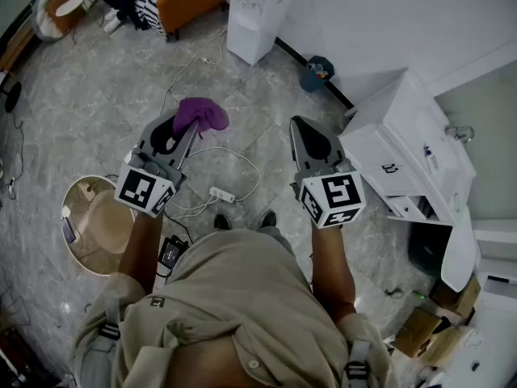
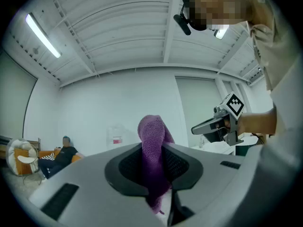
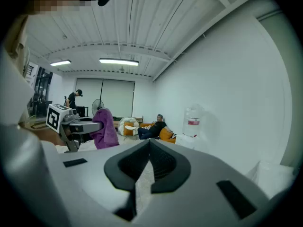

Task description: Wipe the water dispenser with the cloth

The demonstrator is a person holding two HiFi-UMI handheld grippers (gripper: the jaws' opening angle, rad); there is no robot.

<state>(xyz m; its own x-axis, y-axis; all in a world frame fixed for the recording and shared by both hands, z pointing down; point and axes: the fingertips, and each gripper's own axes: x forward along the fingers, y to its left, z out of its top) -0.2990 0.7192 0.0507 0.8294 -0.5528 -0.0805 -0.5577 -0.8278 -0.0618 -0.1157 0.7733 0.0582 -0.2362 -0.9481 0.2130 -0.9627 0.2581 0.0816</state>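
Cloth (image 1: 200, 116) looks soft, light and floppy, with the left gripper (image 1: 187, 129) jaws clamped on its middle and the ends hanging free; that hold should do for wiping. Right gripper (image 1: 300, 129) jaws are together with nothing held, and the water dispenser (image 1: 254, 14) stands well ahead at the wall. Bottle (image 3: 192, 119) on top of it — fill level unreadable; blue bin (image 1: 317, 73) nearby holds small bits.

The purple cloth (image 1: 202, 115), bunched and drooping, is pinched in the left hand-held gripper (image 1: 182, 134), well apart from the white water dispenser (image 1: 254, 10) standing upright against the wall (image 1: 388, 14).
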